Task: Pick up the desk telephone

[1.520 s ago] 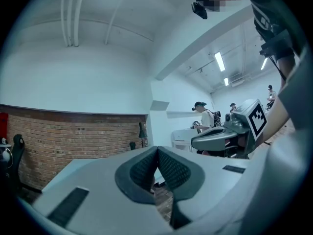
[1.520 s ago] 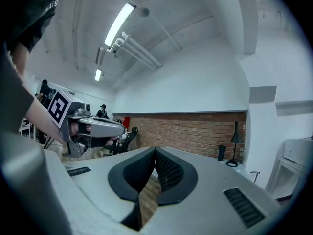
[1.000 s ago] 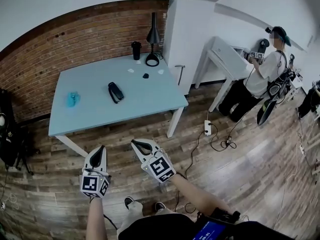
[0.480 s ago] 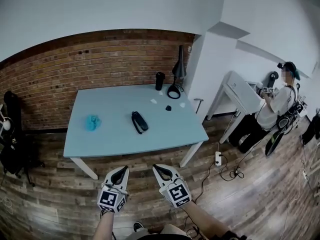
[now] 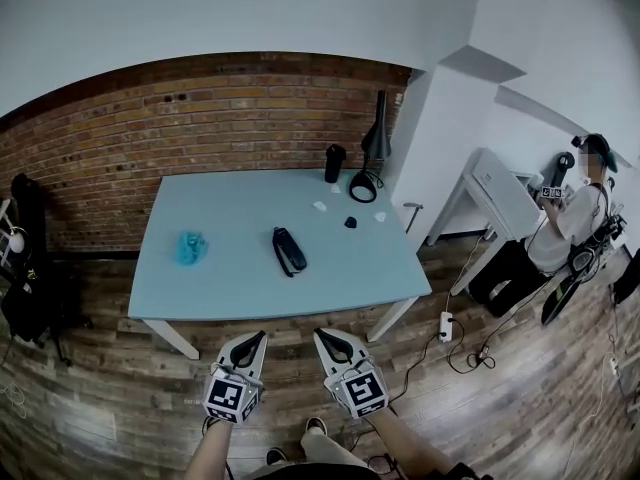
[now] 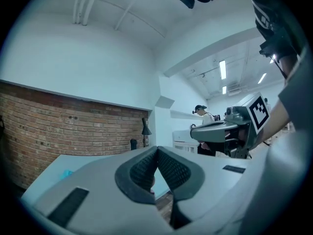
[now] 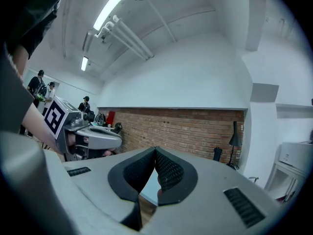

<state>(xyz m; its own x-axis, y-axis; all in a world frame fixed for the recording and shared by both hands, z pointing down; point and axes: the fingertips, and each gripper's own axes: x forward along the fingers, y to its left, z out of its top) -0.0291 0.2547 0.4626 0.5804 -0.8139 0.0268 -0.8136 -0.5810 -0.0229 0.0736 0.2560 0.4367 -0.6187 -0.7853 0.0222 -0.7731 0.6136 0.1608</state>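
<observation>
The desk telephone (image 5: 290, 251), a black handset-shaped unit, lies near the middle of the light blue table (image 5: 210, 288). Both grippers hover over the wooden floor in front of the table's near edge, well short of the phone. My left gripper (image 5: 255, 338) is shut and empty, its pads meeting at the tips in the left gripper view (image 6: 157, 151). My right gripper (image 5: 325, 336) is beside it, also shut with nothing between its pads (image 7: 155, 151). Each one points level toward the table.
On the table stand a teal object (image 5: 190, 248) at the left, a black cup (image 5: 334, 163), a black lamp (image 5: 372, 158) and small bits (image 5: 350, 222) at the back right. A person (image 5: 580, 223) stands by a white desk (image 5: 500, 193). Cables and a power strip (image 5: 446, 326) lie on the floor.
Both grippers have moved forward toward the table, which now sits larger and more centred in the head view. Their jaws stayed shut.
</observation>
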